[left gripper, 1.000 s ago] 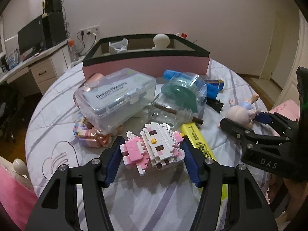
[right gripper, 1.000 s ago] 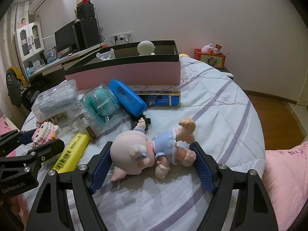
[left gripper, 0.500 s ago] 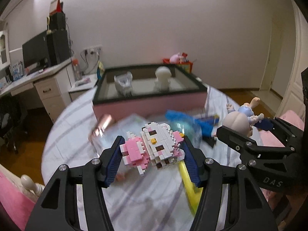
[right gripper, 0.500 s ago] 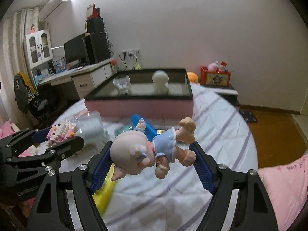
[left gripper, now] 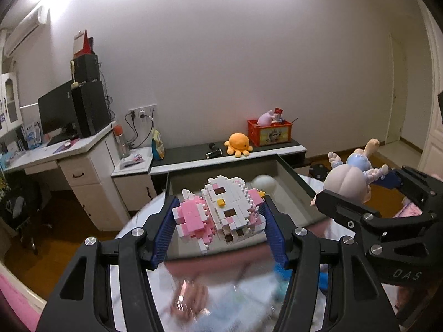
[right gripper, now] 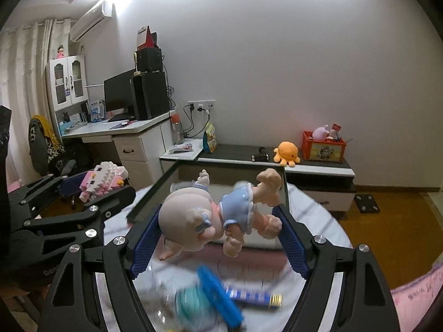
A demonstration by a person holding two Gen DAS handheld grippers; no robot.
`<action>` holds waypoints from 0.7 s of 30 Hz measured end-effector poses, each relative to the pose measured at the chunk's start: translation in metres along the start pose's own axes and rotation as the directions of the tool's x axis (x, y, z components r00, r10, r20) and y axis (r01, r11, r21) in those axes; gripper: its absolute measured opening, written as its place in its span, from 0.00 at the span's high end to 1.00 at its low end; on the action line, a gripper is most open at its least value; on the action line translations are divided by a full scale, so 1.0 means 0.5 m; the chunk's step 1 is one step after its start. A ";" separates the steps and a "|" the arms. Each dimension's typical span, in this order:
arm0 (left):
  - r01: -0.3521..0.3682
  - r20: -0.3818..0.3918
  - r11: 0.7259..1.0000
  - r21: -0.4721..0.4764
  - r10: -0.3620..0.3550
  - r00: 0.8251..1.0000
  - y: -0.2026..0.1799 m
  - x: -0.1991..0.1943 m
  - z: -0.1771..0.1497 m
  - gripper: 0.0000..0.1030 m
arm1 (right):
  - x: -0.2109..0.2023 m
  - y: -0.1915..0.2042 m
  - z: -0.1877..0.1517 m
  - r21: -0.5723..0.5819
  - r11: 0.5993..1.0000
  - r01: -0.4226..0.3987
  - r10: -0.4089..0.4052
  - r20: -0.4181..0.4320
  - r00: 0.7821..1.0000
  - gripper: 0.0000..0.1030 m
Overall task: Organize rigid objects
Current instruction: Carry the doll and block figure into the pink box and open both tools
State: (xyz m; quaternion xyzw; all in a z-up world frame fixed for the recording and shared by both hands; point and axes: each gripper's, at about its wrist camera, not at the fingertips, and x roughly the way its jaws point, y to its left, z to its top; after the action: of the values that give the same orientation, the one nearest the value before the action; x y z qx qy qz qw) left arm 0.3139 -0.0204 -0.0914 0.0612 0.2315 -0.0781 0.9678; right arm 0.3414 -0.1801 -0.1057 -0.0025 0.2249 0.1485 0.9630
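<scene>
Two toys are riding in the air at once: the left tool (left gripper: 220, 229) is pinching a pink-and-white block cat (left gripper: 221, 210) between its blue pads, and the right tool (right gripper: 218, 238) is pinching a baby doll (right gripper: 216, 215) head to feet in the same way. Taking the pink-sided tray (left gripper: 293, 177) as the landmark, both toys are hanging just short of its near wall, the cat toward its left half and the doll toward its right, neither one yet over the floor of it by my reading. On the near side of the tray, blurred items are lying unsorted on the striped surface (right gripper: 313, 202): a blue case (right gripper: 218, 293), a teal container (right gripper: 191, 298) and a printed box (right gripper: 254, 296). Inside the tray a white round figure (left gripper: 265, 184) is already sitting. Beyond the tray an orange plush octopus (right gripper: 286, 152) is resting on a low cabinet. I judge the job to be perhaps a third done: a little is stowed, two pieces are in transit, and several are waiting. The left view is showing the white figure in the tray and the doll from behind its head; the right view is hiding that figure behind the doll but is showing the leftover clutter more legibly, plus a clear piece (right gripper: 180, 186) at the tray's far left.
</scene>
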 end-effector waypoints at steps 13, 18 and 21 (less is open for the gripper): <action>0.036 -0.234 0.999 0.015 -0.032 0.972 0.061 0.311 0.101 0.41 | 0.271 -0.072 0.100 0.001 0.999 0.035 -0.034 -0.173 0.984 0.23; 0.061 -0.318 0.997 0.055 -0.040 0.947 0.022 0.365 0.063 0.41 | 0.333 -0.105 0.063 0.034 0.998 0.051 -0.039 -0.275 0.961 0.23; 0.085 -0.312 0.993 0.087 -0.054 0.948 0.003 0.338 0.035 0.41 | 0.310 -0.107 0.040 0.036 0.999 0.022 -0.010 -0.284 0.959 0.23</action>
State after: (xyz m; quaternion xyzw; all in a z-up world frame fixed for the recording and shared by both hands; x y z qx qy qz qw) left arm 0.4709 -0.0423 -0.1531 0.1124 0.3781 -0.1132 0.9119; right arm 0.4978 -0.1859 -0.1585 -0.0069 0.3635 0.1344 0.9218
